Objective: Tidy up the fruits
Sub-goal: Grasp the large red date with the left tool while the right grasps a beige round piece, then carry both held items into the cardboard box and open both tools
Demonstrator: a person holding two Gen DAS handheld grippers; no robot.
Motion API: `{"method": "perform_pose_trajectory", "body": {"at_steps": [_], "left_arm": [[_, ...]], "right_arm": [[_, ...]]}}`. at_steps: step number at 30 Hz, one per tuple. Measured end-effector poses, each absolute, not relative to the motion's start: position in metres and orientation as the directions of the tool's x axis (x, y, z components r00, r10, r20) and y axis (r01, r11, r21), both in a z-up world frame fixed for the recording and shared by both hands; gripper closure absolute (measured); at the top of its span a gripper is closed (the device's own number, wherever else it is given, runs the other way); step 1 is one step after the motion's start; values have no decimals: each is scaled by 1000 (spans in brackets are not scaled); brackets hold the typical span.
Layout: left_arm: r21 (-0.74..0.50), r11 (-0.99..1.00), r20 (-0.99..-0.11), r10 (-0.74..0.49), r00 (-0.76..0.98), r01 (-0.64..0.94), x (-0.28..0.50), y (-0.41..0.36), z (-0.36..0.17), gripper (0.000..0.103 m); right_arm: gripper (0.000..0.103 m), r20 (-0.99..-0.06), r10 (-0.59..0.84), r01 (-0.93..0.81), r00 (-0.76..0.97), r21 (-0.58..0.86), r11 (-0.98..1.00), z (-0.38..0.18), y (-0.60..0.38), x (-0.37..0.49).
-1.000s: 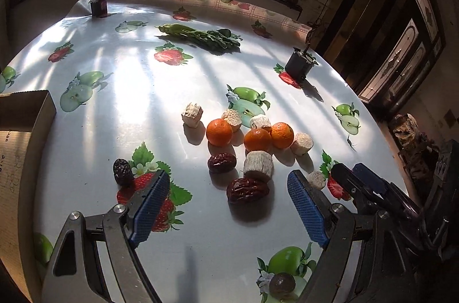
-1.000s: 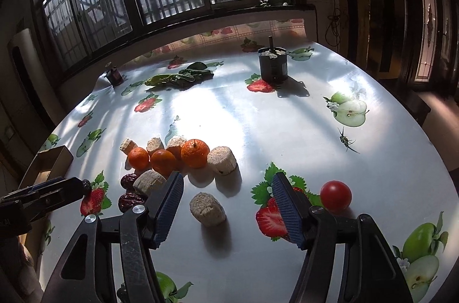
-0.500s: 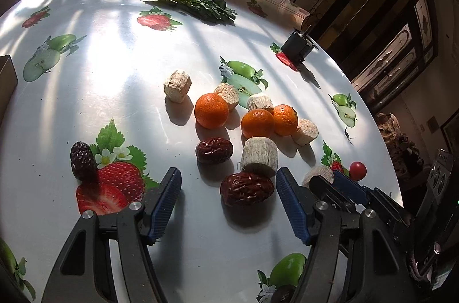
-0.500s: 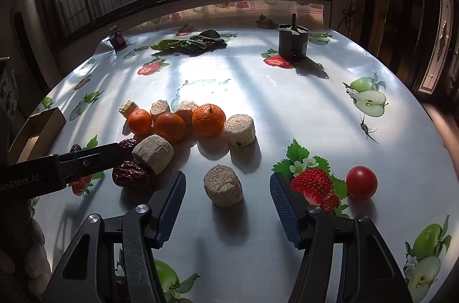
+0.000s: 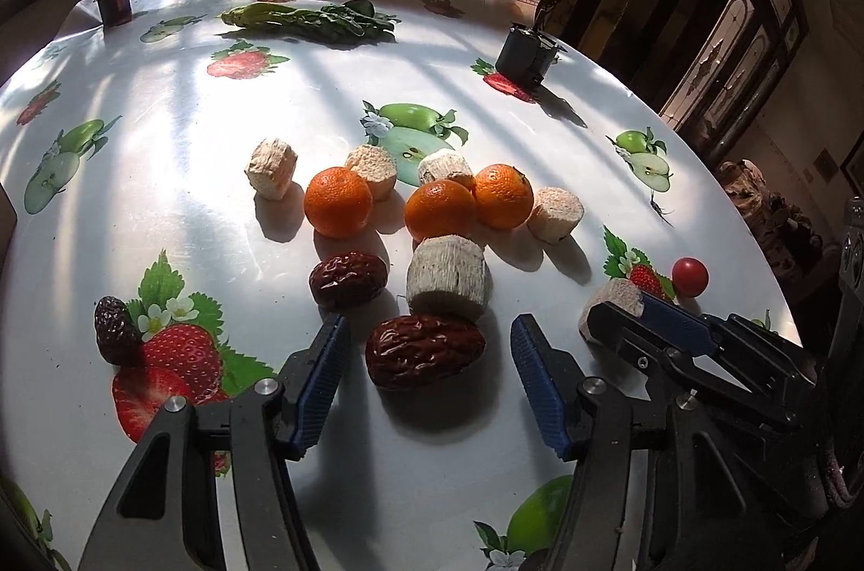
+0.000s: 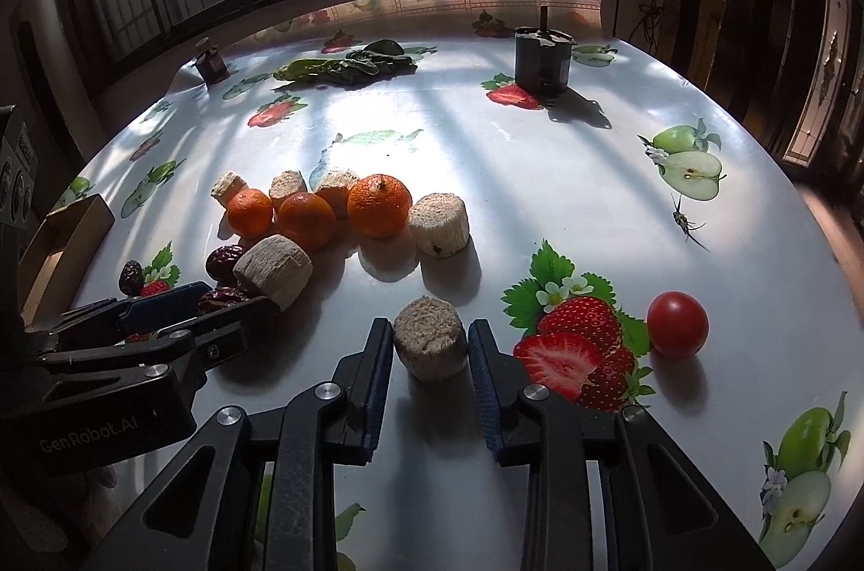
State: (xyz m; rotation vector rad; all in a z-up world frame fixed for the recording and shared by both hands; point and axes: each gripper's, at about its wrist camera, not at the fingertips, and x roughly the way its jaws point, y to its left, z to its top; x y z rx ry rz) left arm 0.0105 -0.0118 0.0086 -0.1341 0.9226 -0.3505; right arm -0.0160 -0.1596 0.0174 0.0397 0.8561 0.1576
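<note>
On the fruit-print tablecloth lie three oranges [image 5: 338, 201], several pale cylinder chunks [image 5: 448, 276], dark red dates and a cherry tomato [image 6: 677, 325]. My left gripper [image 5: 426, 357] is open, its blue pads on either side of a large red date [image 5: 425, 350] without touching it. My right gripper [image 6: 430, 355] has closed in around a beige chunk [image 6: 430, 344]; both pads sit right at its sides, contact unclear. The right gripper also shows in the left wrist view [image 5: 648, 322], over that chunk.
Another date [image 5: 348, 278] and a darker one [image 5: 112, 328] lie left of the pile. Leafy greens [image 5: 308, 20] and a black can [image 6: 541, 60] stand at the back. A small dark jar [image 5: 114, 4] is far left. A cardboard box [image 6: 59, 241] sits at the left edge.
Both grippers moved forward and down. The left one now straddles the large date. The right jaws narrowed from wide open to hugging the beige chunk.
</note>
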Motion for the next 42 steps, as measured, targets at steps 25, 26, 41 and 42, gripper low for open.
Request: {"method": "perform_pose_trajectory", "body": {"at_steps": [25, 26, 41, 42], "left_arm": [[-349, 922, -621, -361, 695, 167, -93, 139, 117, 59], [-334, 931, -620, -336, 709, 149, -95, 156, 127, 59], [-210, 953, -783, -29, 622, -220, -9, 340, 86, 59], [-220, 947, -793, -35, 608, -232, -5, 345, 77, 59]], "right_arm": [[72, -672, 278, -236, 686, 156, 959, 88, -116, -56], [72, -660, 302, -265, 688, 159, 951, 99, -105, -59], [72, -701, 535, -563, 471, 228, 795, 110, 145, -1], [71, -718, 528, -562, 453, 230, 794, 97, 156, 5]]}}
